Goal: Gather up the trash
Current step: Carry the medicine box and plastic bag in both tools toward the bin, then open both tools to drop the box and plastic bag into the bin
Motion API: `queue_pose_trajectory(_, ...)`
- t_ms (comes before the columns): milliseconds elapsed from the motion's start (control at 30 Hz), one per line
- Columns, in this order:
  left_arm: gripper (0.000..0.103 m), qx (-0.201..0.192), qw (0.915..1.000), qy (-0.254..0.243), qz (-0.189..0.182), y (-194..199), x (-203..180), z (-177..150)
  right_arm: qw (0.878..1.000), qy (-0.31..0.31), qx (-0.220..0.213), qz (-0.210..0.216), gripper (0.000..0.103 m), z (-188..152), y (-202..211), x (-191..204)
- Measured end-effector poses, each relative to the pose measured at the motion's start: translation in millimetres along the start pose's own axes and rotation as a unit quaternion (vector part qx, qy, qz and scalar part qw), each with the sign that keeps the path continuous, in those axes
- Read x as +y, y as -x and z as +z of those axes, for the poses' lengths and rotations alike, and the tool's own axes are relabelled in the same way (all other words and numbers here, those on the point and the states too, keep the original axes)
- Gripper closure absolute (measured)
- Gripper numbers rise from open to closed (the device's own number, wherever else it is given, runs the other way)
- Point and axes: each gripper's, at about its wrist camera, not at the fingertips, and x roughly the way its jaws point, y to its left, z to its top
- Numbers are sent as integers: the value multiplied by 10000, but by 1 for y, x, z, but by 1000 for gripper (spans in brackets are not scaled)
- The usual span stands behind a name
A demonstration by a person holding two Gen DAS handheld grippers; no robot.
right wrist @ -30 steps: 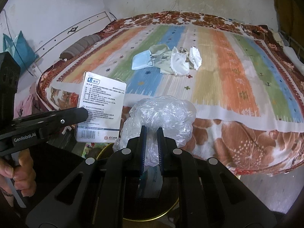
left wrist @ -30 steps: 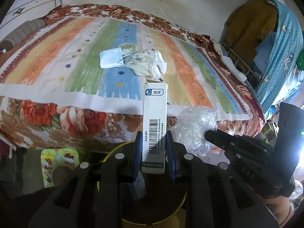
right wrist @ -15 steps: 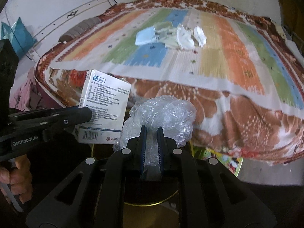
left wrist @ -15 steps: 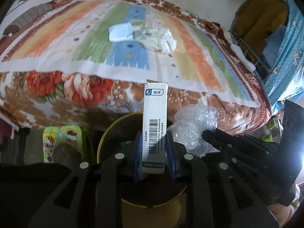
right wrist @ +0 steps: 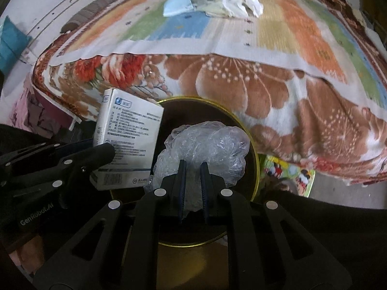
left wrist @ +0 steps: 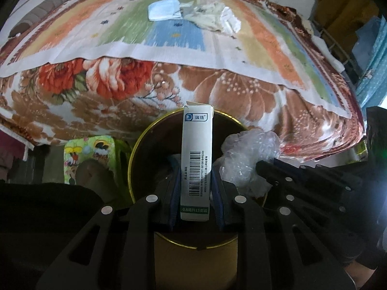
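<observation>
The left hand-held gripper (left wrist: 196, 193) is clamped on a tall white carton (left wrist: 196, 159), its blue pads pressing the carton's narrow sides near the lower end; the carton stands upright, barcode facing the camera, over the open mouth of a round bin with a gold rim (left wrist: 131, 159). The right hand-held gripper (right wrist: 193, 188) grasps a crumpled wad of clear plastic (right wrist: 205, 145) between nearly closed jaws; the wad bulges out above the fingertips and hangs over the same bin, just beside the carton. Both grippers point steeply down at the bin, which stands on the floor against the side of a bed (left wrist: 217, 91) draped in a floral blanket; on top lies a striped mat (left wrist: 135, 24), and near its middle rest a pale blue face mask (left wrist: 162, 9) and some crumpled white tissues (left wrist: 215, 19), touching one another, well apart from the bin.
</observation>
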Motion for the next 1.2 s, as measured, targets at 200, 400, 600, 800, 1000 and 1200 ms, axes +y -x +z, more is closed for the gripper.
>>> queue_pose_trajectory(200,59,15,9996,261,-52,-1,8,4,9995,-255,56,177,63,3,0,-9)
queue_pose_trajectory(400,57,-86,9990,428,-100,3,13,7,9990,-312,1,322,55,3,3,-9)
queue_pose_trajectory(600,51,-201,9983,545,-34,8,21,11,9982,-425,-115,397,54,6,10,-14)
queue_pose_trajectory(800,43,-120,9975,696,-57,5,29,16,9973,-465,-295,494,45,11,20,-19)
queue_pose_trajectory(1000,35,-217,9956,910,-2,9,38,30,9972,-443,-465,376,44,25,26,-25)
queue_pose_trajectory(1200,20,-827,9954,430,243,33,31,58,9956,-454,-725,376,32,42,39,-34)
